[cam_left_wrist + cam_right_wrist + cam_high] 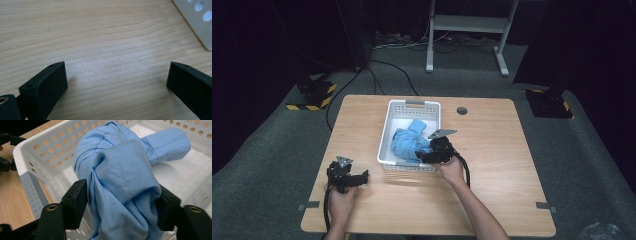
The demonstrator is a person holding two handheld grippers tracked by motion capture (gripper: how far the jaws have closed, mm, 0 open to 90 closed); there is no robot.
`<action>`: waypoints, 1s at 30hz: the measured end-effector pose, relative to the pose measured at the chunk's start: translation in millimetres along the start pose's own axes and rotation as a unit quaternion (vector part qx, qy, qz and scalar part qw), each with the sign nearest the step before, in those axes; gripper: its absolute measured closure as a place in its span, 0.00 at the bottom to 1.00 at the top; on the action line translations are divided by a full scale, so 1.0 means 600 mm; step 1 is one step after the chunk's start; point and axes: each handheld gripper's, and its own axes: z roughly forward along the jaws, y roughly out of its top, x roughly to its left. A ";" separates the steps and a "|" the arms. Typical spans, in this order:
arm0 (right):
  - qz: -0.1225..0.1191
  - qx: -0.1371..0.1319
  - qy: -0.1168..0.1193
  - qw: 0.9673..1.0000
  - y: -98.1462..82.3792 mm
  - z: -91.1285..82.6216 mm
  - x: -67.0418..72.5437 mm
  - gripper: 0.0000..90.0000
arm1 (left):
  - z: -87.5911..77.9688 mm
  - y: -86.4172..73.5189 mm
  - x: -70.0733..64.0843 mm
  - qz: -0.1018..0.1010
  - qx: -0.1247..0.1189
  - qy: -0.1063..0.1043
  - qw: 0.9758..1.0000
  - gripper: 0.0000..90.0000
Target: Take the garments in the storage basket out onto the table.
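Pale wood-grain bench point(492, 165), smooth laminate with rounded corners, standing on grey carpet. On it sits a white plastic basket point(398, 111), rectangular, its walls pierced with rows of round holes.

In the basket lies a light blue shirt point(410, 141), soft woven cotton, bunched and twisted into a knotted lump. A cuffed sleeve point(167, 143) sticks out toward the far wall. Creases run down from the twist, and the seam stitching shows.

Right gripper point(122, 205): black, blocky, with ridged pads. The hand point(453, 171) reaches in over the near rim of the basket. Its jaws flank the lower part of the shirt bundle on both sides, and the cloth bulges between them and against the pads. The jaws grip the shirt.

Left gripper point(117, 75): the left hand point(341, 200) rests it low on the bench, left of the basket and apart from it. Its jaws stand wide apart with only bare wood between them. A corner of the basket shows at the upper right of the left gripper view.
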 end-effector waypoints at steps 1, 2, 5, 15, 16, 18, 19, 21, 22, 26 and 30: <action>0.000 0.001 0.001 1.000 0.000 0.000 0.000 0.46 | 0.000 0.000 0.000 0.000 0.000 0.000 1.000 0.04; -0.002 0.001 0.003 1.000 0.000 0.000 0.000 0.48 | 0.000 0.000 0.000 0.000 0.000 0.000 1.000 0.04; -0.008 0.004 0.001 1.000 0.001 0.001 0.003 0.54 | 0.000 0.000 0.000 0.000 0.000 0.000 1.000 0.04; -0.022 0.024 0.013 0.999 0.011 0.000 0.007 0.79 | 0.000 0.000 0.000 0.000 0.000 0.000 1.000 0.04; -0.032 0.025 0.011 0.999 0.011 -0.001 0.010 0.82 | 0.000 0.000 0.000 0.000 0.000 0.000 1.000 0.04; -0.033 0.021 0.009 0.999 0.011 -0.001 0.012 0.82 | 0.000 0.000 0.000 0.000 0.000 0.000 1.000 0.04; -0.031 0.020 0.011 0.999 0.011 -0.001 0.011 0.83 | 0.000 0.000 0.000 0.000 0.000 0.000 1.000 0.04; -0.024 0.015 0.016 0.999 0.011 -0.003 0.008 0.83 | 0.000 0.000 0.000 0.000 0.000 0.000 1.000 0.04; -0.020 0.011 0.018 1.000 0.011 -0.004 0.007 0.84 | 0.000 0.000 0.000 0.000 0.000 0.000 1.000 0.04; -0.008 -0.002 0.022 1.000 0.012 -0.011 0.002 0.85 | 0.000 0.000 0.000 0.000 0.000 0.000 1.000 0.04; -0.002 -0.011 0.025 1.000 0.015 -0.017 0.000 0.85 | 0.000 0.000 0.000 0.000 0.000 0.000 1.000 0.04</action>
